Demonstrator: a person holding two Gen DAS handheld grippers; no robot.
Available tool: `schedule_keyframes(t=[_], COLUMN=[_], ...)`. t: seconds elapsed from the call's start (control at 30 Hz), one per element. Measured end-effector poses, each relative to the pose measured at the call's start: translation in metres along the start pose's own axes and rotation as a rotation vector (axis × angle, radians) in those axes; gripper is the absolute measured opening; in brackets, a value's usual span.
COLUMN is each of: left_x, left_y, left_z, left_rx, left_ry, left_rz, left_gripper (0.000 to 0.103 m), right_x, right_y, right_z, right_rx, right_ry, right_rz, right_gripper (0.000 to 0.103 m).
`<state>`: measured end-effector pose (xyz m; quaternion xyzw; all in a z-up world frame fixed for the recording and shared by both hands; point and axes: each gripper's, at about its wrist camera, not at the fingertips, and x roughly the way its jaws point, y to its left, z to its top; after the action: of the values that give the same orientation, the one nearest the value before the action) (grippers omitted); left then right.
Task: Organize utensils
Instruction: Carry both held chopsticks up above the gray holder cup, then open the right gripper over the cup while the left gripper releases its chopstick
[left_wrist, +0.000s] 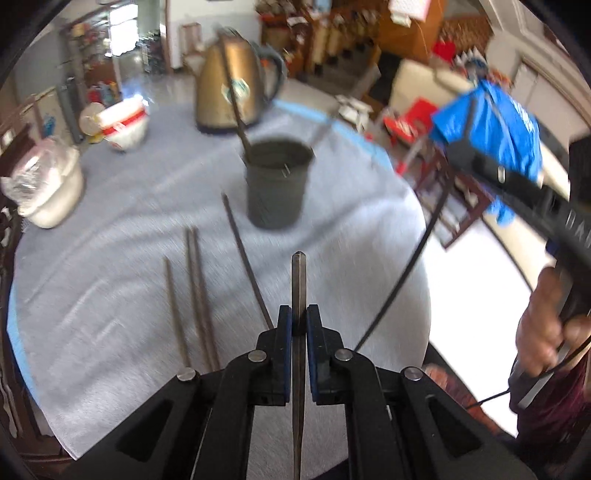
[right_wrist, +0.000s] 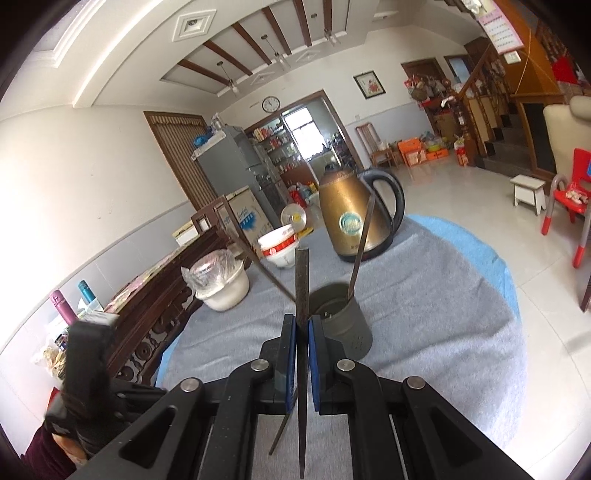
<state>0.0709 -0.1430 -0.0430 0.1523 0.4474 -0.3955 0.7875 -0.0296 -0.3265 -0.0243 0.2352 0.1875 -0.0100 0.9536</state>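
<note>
Left gripper (left_wrist: 298, 325): clenched on a chopstick (left_wrist: 297, 280), low centre of frame.
Right gripper (right_wrist: 302, 332): clenched on another chopstick (right_wrist: 301, 280), just before the cup (right_wrist: 341, 325).
Handling: thin, stiff, light, likely slippery; best pinched mid-shaft.
Loose chopsticks (left_wrist: 195, 291): on the cloth, lower left.
Hard to see: left view is blurred; the cup's inside is mostly hidden.

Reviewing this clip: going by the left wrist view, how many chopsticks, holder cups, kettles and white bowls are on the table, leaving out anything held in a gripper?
chopsticks: 6 (4 lying on the cloth, 2 standing in the cup)
holder cup: 1
kettle: 1
white bowls: 2 (one with red bands, one holding clear plastic)
Total: 10
</note>
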Motion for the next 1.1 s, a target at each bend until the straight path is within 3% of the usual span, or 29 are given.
schedule_keyframes(t=[0.27,0.6,0.73,0.93,1.1], left_x=[-0.049,-0.091,-0.098,-0.104,-0.090], left_y=[0.019,0.021,0.018,0.017,0.017], left_z=[0.042,0.100,0.119,0.142,0.157], left_rx=[-0.111,-0.174,-0.191,-0.243,-0.287], left_ry=[-0.196,-0.469,-0.574,-0.731,-0.790], left_rz=[0.020,0.111,0.152,0.212,0.239], left_gripper=[0.008,0.008,0.008,0.008,0.008], right_x=[-0.009,0.002,0.011,0.035,0.053], right_y=[0.008,0.021,0.028,0.025,0.016], right_z=[0.040,0.080,0.087,0.090,0.089], right_rx=[-0.034,-0.055,-0.080,-0.070,-0.036], right_ry=[-0.132,-0.304,-0.370,-0.403,-0.424], right_rz=[-0.031,-0.106,-0.147,-0.175,-0.180], right_gripper=[0.007,0.007,0.007,0.007,0.007])
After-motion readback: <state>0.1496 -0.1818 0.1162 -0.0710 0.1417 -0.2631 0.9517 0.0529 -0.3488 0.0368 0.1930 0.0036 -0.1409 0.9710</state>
